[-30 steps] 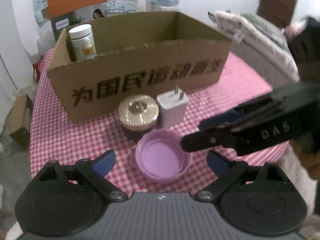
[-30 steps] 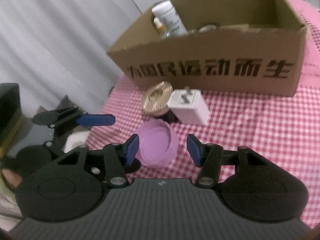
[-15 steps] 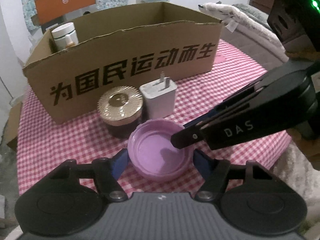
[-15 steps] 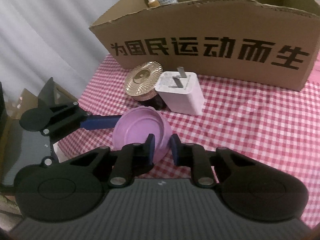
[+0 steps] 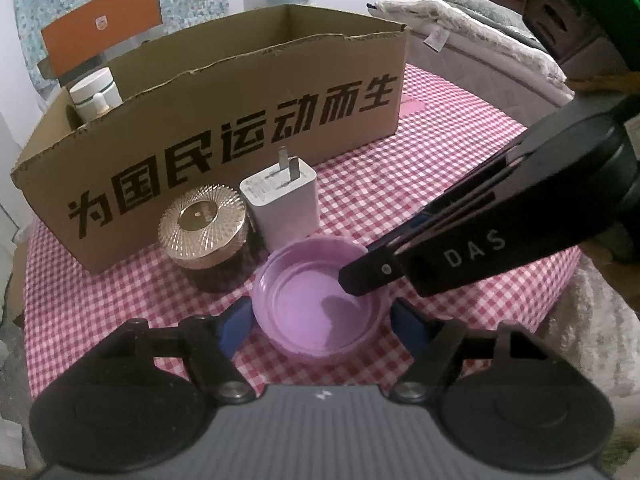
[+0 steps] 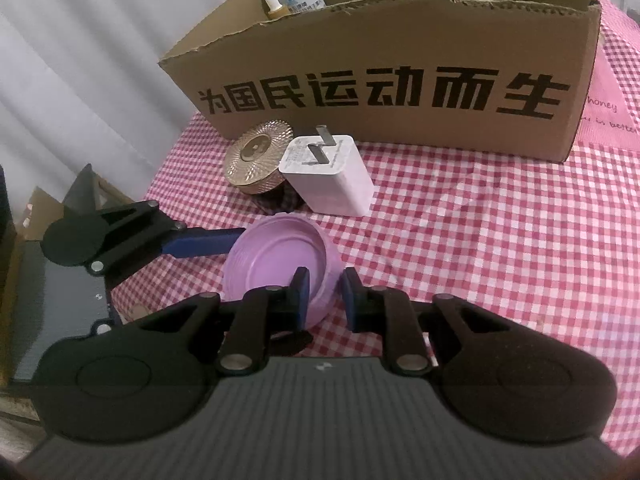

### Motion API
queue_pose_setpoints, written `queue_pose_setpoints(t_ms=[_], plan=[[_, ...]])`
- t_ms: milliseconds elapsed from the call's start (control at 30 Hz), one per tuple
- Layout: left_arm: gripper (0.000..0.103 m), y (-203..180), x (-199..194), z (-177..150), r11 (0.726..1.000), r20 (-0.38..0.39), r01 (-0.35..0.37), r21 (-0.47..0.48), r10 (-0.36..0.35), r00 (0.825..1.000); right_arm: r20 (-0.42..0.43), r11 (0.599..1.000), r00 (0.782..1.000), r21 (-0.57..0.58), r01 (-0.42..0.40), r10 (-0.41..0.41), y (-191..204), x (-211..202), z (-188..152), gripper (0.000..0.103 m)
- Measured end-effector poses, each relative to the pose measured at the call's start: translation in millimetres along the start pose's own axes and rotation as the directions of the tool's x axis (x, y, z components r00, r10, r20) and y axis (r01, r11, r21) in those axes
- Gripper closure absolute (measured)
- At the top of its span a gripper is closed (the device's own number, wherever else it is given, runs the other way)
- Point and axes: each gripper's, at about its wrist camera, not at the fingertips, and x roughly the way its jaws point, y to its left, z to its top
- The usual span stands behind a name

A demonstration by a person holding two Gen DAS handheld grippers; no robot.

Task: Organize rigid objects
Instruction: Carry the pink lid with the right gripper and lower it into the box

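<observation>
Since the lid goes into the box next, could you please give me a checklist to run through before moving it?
1. Right gripper shut on rim of the purple lid: ok.
2. Left gripper clear of the lid: cannot tell; jaws opening, lid between them.
3. Cardboard box open on top, with room: ok.
4. Level path to the box free: not ok; white charger and gold-lidded jar stand in the way.

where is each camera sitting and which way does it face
Left wrist: on the left gripper, angled down over the purple lid toward the cardboard box; its fingers flank the lid, opening; the right gripper crosses from the right.
Right wrist: on the right gripper, angled down at the box; its fingers pinch the lid's rim; the left gripper's finger reaches in from the left.
Shared: lid, white charger, gold-lidded jar, box, checked cloth.
</observation>
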Motion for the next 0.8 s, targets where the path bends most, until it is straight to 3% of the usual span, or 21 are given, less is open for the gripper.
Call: queue_pose_setpoints(t_ms=[200,433,800], plan=[[0.03,-2,-7,-1,1.0,0.012,-0.004,-0.005,0.004,1.0,0.011,1.0,1.0,-0.02,0.015,-0.015,4,-4,-4,0.086],[0.03,-7,-46,4,0.999,0.101,-0.037,0.011,0.036,0.994,0.084,0.998,0.996,-0.059,0.016,-0.011,23,-36,-6,0.086],[0.03,-7,-113,44,0.985,0.298,-0.169,0.018,0.156,0.942,0.276,0.981,0.961,-0.193,0.036,0.019,63,-105,29,0.086]])
